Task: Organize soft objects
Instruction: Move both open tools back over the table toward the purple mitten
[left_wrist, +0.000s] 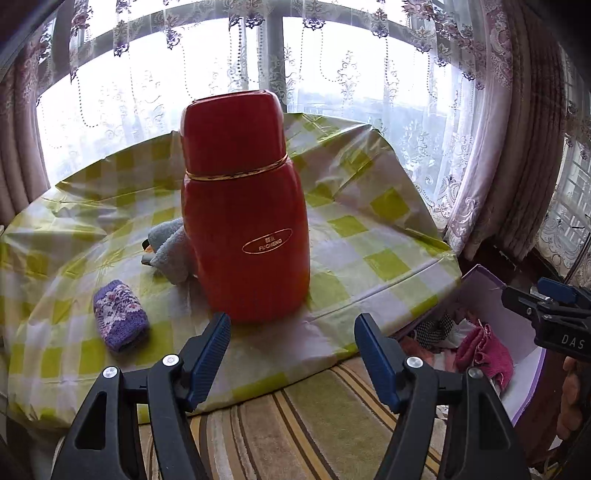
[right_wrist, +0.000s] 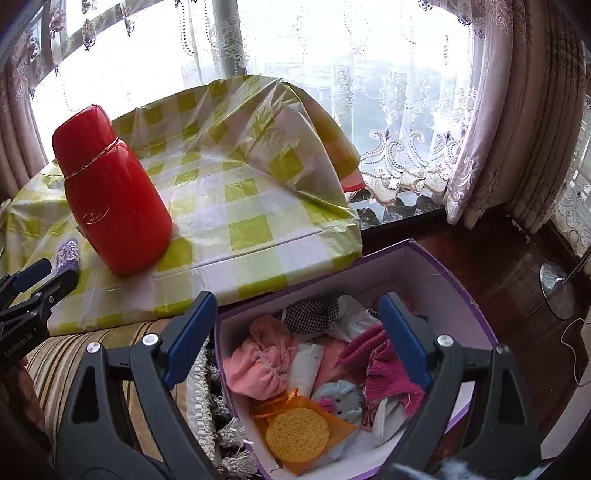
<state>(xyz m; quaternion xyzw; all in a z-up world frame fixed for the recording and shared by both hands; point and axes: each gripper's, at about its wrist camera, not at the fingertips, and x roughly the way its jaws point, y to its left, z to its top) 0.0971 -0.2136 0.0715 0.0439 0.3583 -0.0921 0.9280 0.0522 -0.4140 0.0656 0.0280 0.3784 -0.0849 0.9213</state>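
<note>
a red flask (left_wrist: 245, 206) is standing upright on the green-checked tabletop (left_wrist: 369, 236), showing a gold oval reading "fucheng" and hiding part of a grey plush toy (left_wrist: 168, 251) behind it, with a purple knitted pouch (left_wrist: 120, 314) lying nearby. the left hand-held gripper (left_wrist: 291, 354) is hovering open and empty before the flask. the right hand-held gripper (right_wrist: 295, 339), marked "das", is gaping wide and empty over the purple box (right_wrist: 436, 273) of soft things.

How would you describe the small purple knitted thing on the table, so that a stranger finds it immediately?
Start from the tall red flask standing on the green-checked tablecloth. On the cloth to the flask's left and nearer the camera lies a small knitted pouch, apart from the flask. Unlike the plain grey towel tucked against the flask, it is purple with a pale flower pattern.
</note>
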